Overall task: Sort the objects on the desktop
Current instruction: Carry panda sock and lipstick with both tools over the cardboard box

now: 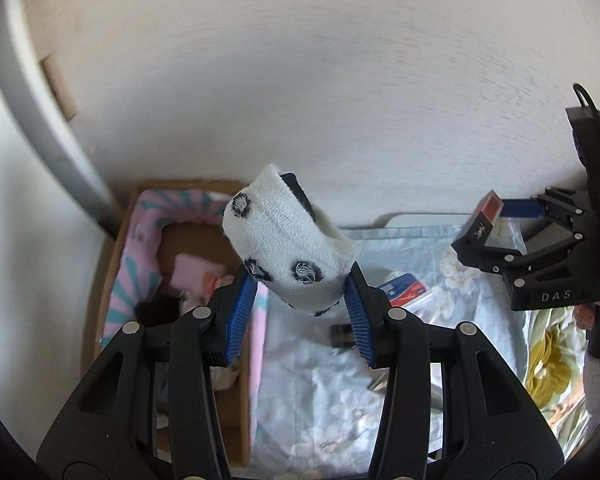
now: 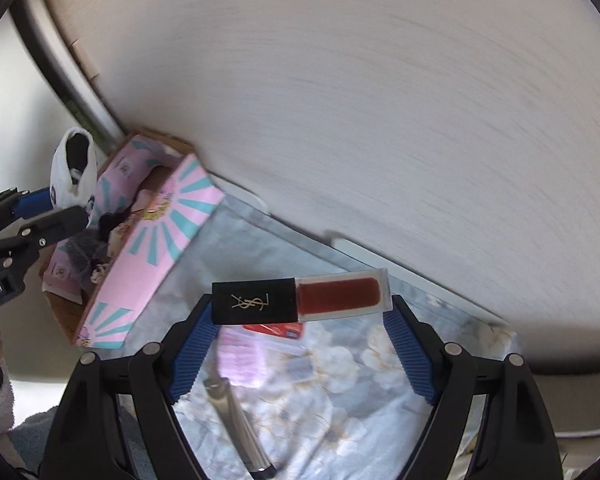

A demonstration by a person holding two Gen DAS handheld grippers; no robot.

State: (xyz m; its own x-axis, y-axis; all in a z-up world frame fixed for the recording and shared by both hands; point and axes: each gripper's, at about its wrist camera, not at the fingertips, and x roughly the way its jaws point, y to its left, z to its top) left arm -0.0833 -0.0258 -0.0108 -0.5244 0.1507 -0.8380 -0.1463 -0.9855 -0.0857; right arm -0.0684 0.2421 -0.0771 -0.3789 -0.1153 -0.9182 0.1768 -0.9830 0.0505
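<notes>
Setting: pale textured wall is filling the background; a light blue floral cloth (image 2: 340,432) is covering the desk below.
Left gripper: the left gripper (image 1: 300,312) is pinching a white knitted sock with fuzzy black dots (image 1: 288,248) between its blue pads, jaws fairly narrow, the sock standing up in the air at 12 o'clock of the fingers.
Right gripper: the right gripper (image 2: 300,344) is clamping a slim rectangular lip-gloss tube with black cap and clear red body (image 2: 300,300) end to end, jaws standing wide, the tube lying crosswise above the cloth.
Destination: a cardboard box lined with pink-and-teal sunburst paper (image 1: 120,264) is sitting at 9 o'clock of the sock in the left wrist view, already holding soft items.
Handling, sock: light, soft, floppy; likely gripping best at mid-body, as now.
Handling, tube: stiff, smooth, probably slippery; an end-to-end hold is risking a twist, so the flat sides seem safer.
Leftovers: a metallic pen-like tube (image 2: 240,428) and a red-and-white packet (image 1: 406,288) are lying on the cloth.
</notes>
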